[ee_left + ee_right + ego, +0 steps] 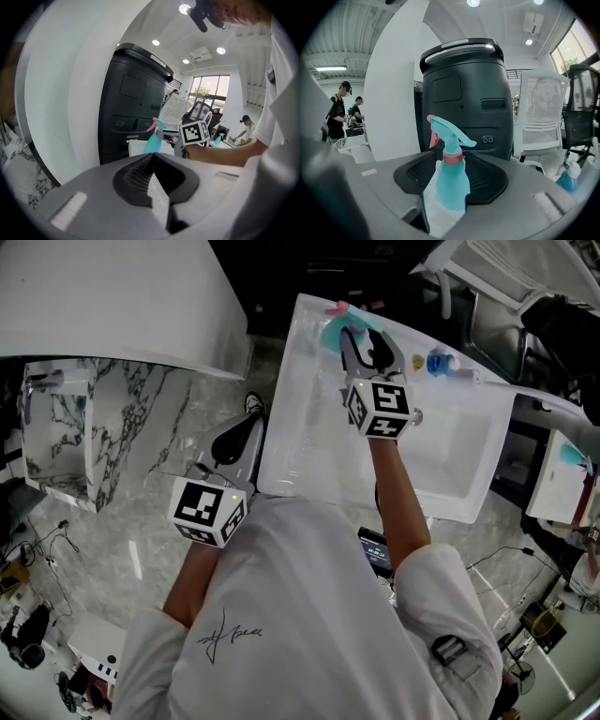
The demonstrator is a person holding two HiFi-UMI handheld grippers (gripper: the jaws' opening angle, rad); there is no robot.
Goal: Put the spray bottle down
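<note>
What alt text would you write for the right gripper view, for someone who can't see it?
A teal spray bottle with a pink trigger stands upright between the right gripper's jaws. Behind it are a tall dark machine and a white chair.

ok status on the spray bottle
left gripper shut, empty. right gripper open around spray bottle, upright on white table. blue bottle well aside.

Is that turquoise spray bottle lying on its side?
No, the right gripper view shows the spray bottle standing upright, with its nozzle and pink trigger at the top.
</note>
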